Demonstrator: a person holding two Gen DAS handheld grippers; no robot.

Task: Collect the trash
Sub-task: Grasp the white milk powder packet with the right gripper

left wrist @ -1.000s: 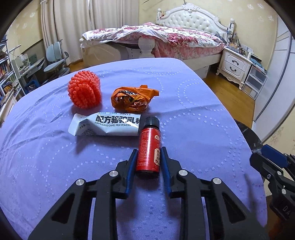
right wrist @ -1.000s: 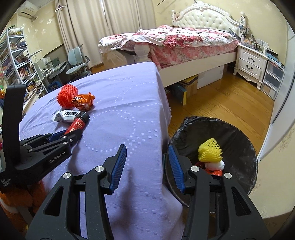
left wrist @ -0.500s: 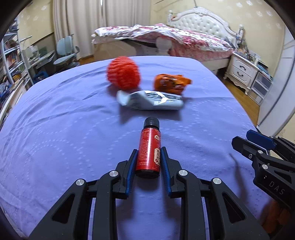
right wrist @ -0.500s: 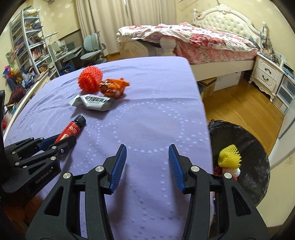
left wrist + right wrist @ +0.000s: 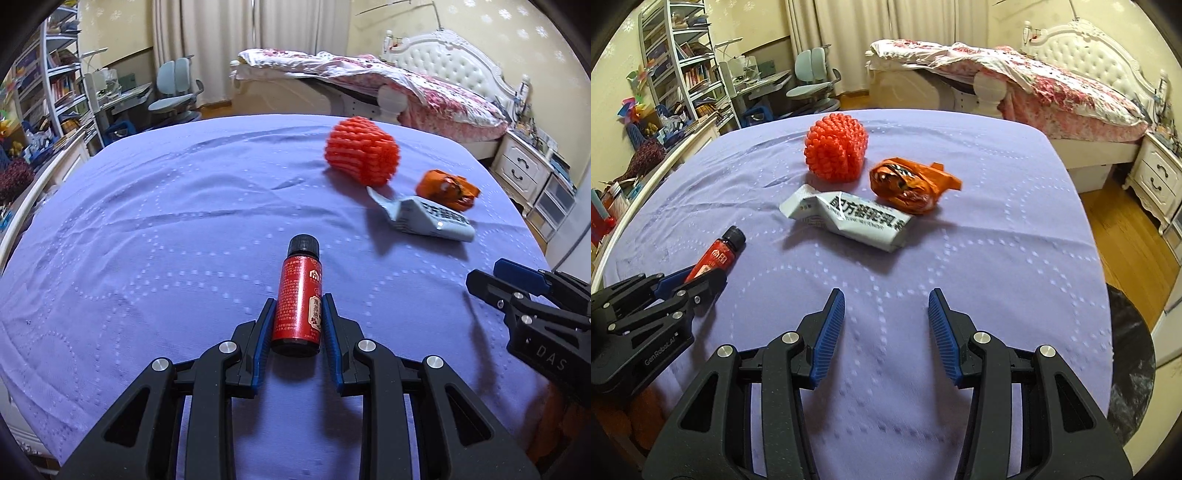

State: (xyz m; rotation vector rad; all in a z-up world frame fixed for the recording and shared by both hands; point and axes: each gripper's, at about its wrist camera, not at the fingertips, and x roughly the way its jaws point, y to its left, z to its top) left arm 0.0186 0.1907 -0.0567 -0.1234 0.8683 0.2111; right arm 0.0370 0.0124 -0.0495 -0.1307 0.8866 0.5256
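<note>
My left gripper (image 5: 297,314) is shut on a small red bottle (image 5: 299,299) with a black cap and holds it over the purple tablecloth (image 5: 166,229); the bottle also shows in the right wrist view (image 5: 716,256). My right gripper (image 5: 886,314) is open and empty above the cloth, facing three pieces of trash: a white milk powder packet (image 5: 849,218), an orange crumpled wrapper (image 5: 908,184) and a red foam net ball (image 5: 836,147). These also show in the left wrist view: the packet (image 5: 424,218), the wrapper (image 5: 447,188), the ball (image 5: 362,149).
A black-lined trash bin (image 5: 1130,365) stands on the wood floor off the table's right edge. A bed (image 5: 1052,85) lies behind the table, a nightstand (image 5: 1156,177) at right, a desk chair (image 5: 812,81) and bookshelves (image 5: 683,70) at back left.
The left gripper has carried the bottle leftward away from the other trash. The right gripper has swung from the bin to over the table, facing the packet, wrapper and ball.
</note>
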